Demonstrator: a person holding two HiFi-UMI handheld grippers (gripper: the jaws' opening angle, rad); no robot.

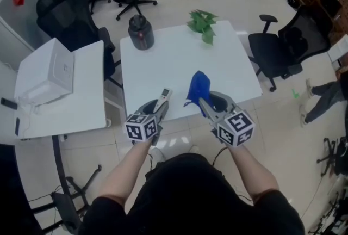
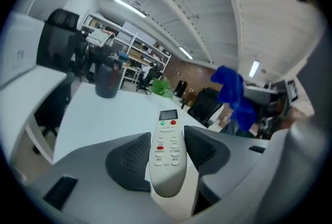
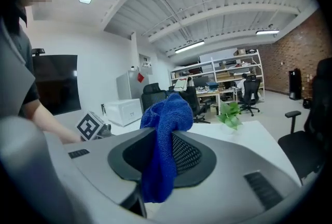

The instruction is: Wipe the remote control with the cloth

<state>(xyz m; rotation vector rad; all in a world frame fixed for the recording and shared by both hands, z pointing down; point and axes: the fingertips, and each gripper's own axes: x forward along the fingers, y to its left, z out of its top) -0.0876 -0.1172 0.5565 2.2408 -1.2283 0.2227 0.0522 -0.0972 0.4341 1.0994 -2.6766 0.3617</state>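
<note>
Gripping the slim white plastic remote control (image 2: 167,158) across its lower half, the left gripper (image 1: 159,105) has its jaws standing moderately apart. The pads press on the remote's two long edges, button face up, and the screen end sticks out forward over the near edge of the white square surface (image 1: 174,60). The right gripper (image 1: 206,104), just beside it and not touching, has its jaws drawn close on a fold of the blue terry cloth (image 3: 165,140). The cloth bunches up above the pads and hangs in a tail below them.

The likeliest trouble is the remote pivoting. It is held only by its narrow, rounded edges, so a wipe pressing down on the free end could lever it out of the pads. From where it is held, it could drop past the surface's edge to the floor.

Little of the cloth reaches beyond the right jaws, so a careless stroke may bring hard jaw tips against the buttons instead of fabric.

A dragging stroke could also tug the pinched fold loose, or catch the hanging tail in the left jaws.
</note>
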